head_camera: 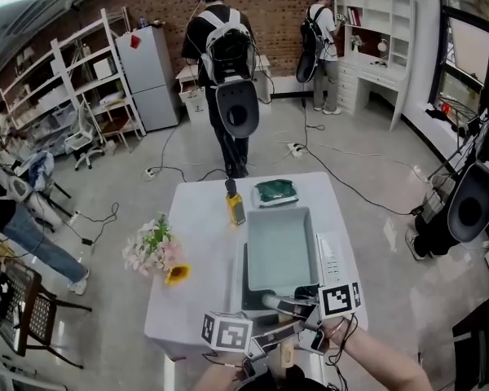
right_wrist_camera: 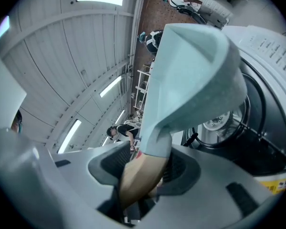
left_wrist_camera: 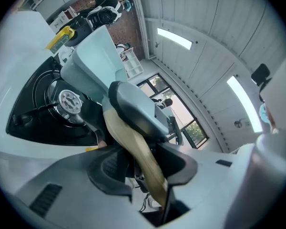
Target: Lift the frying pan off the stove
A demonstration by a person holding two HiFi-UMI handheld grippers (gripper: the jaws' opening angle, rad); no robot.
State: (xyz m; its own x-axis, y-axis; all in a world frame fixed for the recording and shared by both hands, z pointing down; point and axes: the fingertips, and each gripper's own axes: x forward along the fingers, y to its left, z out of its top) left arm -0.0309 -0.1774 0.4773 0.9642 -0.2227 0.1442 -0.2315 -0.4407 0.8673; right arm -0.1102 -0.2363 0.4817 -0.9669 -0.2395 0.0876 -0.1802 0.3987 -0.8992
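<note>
Step in hand: the lift. Frying pan [head_camera: 281,249] held just above stove [head_camera: 332,259] on white worktop [head_camera: 200,243]. Left claw [head_camera: 265,340] and right claw [head_camera: 300,306] both clamped on wooden handle [head_camera: 287,353], jaws fairly wide. Next, probably: raise further with both together, pan level. Long axis near-to-far, handle toward the person, body pointing away.

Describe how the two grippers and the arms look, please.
The left gripper and right gripper have pale grey moulded bodies and broad jaws with dark ribbed pads. Each carries a white cube with black square markers: left cube, right cube. Thin dark cables run by the right wrist. The right forearm shows no sleeve.
</note>
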